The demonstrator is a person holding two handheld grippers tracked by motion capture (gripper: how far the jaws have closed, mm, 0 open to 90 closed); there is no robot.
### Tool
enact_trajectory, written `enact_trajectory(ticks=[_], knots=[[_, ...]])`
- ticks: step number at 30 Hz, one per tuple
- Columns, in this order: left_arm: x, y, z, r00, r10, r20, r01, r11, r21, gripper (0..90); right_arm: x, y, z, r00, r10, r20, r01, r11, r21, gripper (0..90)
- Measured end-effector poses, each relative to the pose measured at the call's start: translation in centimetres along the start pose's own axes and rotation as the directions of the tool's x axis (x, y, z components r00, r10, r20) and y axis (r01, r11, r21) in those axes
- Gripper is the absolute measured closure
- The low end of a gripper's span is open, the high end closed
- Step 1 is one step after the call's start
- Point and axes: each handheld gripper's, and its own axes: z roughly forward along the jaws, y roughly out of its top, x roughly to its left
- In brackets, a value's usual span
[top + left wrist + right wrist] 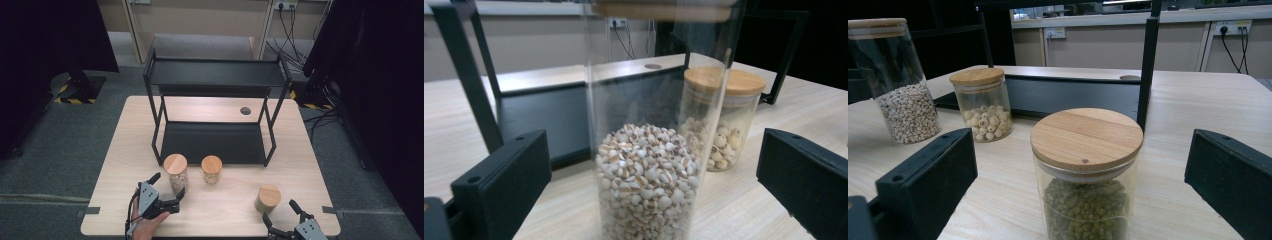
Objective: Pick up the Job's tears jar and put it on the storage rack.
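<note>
Tongs around tall grain jar

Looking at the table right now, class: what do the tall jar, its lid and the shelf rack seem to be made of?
Tall jar: clear glass by the look, contents visible through it.
Lid: pale wood or bamboo, matt, grain unclear here.
Shelf rack: probably metal, matt black, thin straight bars.

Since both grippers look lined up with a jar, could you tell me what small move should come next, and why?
Probably close the left gripper on the tall jar. Its jaws stand open on either side of the glass with clear gaps, and the jar rests upright on the table. The right gripper likewise stands open before the green-bean jar, so it could follow.
</note>
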Motion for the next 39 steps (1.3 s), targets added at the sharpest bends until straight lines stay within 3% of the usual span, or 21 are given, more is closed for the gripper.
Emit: enact_trajectory(ticks=[19, 24, 30, 34, 39], knots=[[0.1, 1.2, 1.5, 0.9999, 0.012, -0.005, -0.012, 0.9998, -0.013, 1.4, 0.0, 0.0, 0.0, 1.0, -0.001, -0.006, 0.001, 1.0, 0.0, 0.7], [0.2, 1.6, 2.1, 0.9999, 0.01, 0.0, -0.01, 0.9999, 0.007, 3.1, 0.0, 0.0, 0.1, 1.0, 0.002, -0.006, -0.002, 1.0, 0.0, 0.8], [0.3, 1.7, 2.6, 0.9999, 0.015, 0.007, -0.015, 0.9999, 0.008, 8.1, 0.0, 0.0, 0.1, 1.0, 0.005, -0.008, -0.005, 1.0, 0.001, 0.9], [0.3, 1.9, 2.7, 0.9996, 0.023, 0.019, -0.023, 0.9997, 0.009, 15.0, -0.1, 0.0, 0.1, 0.9999, 0.006, -0.009, -0.006, 1.0, 0.001, 1.0], [0.3, 2.1, 2.8, 0.9994, 0.034, 0.005, -0.034, 0.9993, 0.014, 24.8, -0.1, 0.0, 0.1, 0.9999, 0.008, -0.01, -0.008, 1.0, 0.0, 1.1]])
